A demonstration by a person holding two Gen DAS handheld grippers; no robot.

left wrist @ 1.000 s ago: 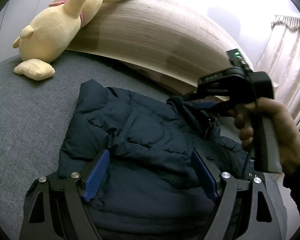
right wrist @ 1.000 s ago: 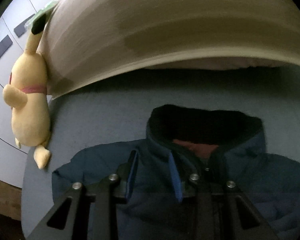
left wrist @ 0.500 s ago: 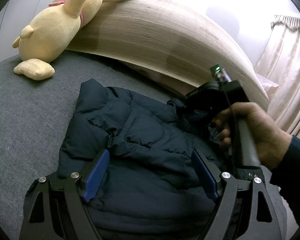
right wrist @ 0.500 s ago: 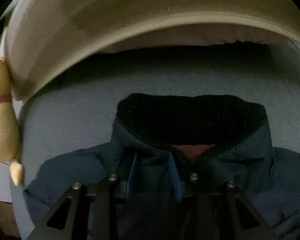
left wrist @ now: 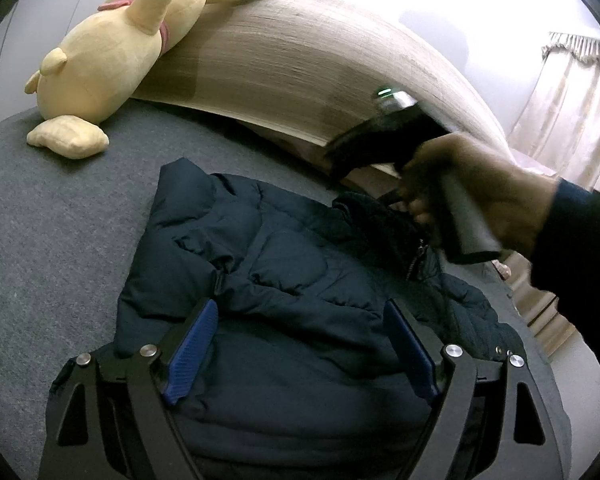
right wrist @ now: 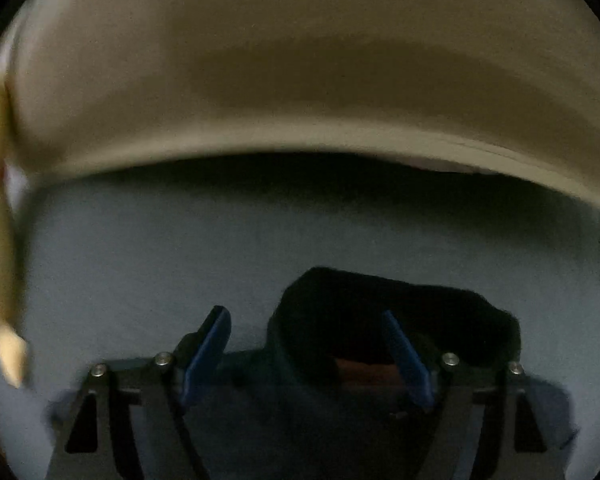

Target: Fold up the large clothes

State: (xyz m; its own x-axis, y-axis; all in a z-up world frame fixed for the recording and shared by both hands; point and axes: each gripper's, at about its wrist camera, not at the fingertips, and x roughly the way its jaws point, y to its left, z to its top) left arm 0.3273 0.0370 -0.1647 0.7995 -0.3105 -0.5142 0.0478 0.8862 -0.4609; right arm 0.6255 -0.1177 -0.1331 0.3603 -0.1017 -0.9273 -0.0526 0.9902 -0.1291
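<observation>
A dark navy puffer jacket point(left wrist: 292, 280) lies spread on the grey bed point(left wrist: 52, 216), its black fleece collar point(left wrist: 380, 220) toward the headboard. My left gripper point(left wrist: 300, 336) hovers over the jacket's lower body, open, with nothing pinched between its blue pads. A hand point(left wrist: 472, 188) holds the right gripper steeply downward over the collar; its fingertips are hidden in the left wrist view. In the right wrist view the right gripper point(right wrist: 306, 340) has its jaws opening. The left rim of the collar point(right wrist: 400, 304) lies between the pads, which do not press on it.
A wooden headboard point(left wrist: 300, 68) curves along the far side of the bed. A yellow plush toy point(left wrist: 112, 52) leans against its left end. Cream curtains point(left wrist: 572, 92) hang at the far right. Grey bed cover stretches to the left of the jacket.
The right gripper has tipped downward and moved toward the headboard over the collar. Its jaws, narrow on the jacket's front before, now stand spread apart. The left gripper has stayed put.
</observation>
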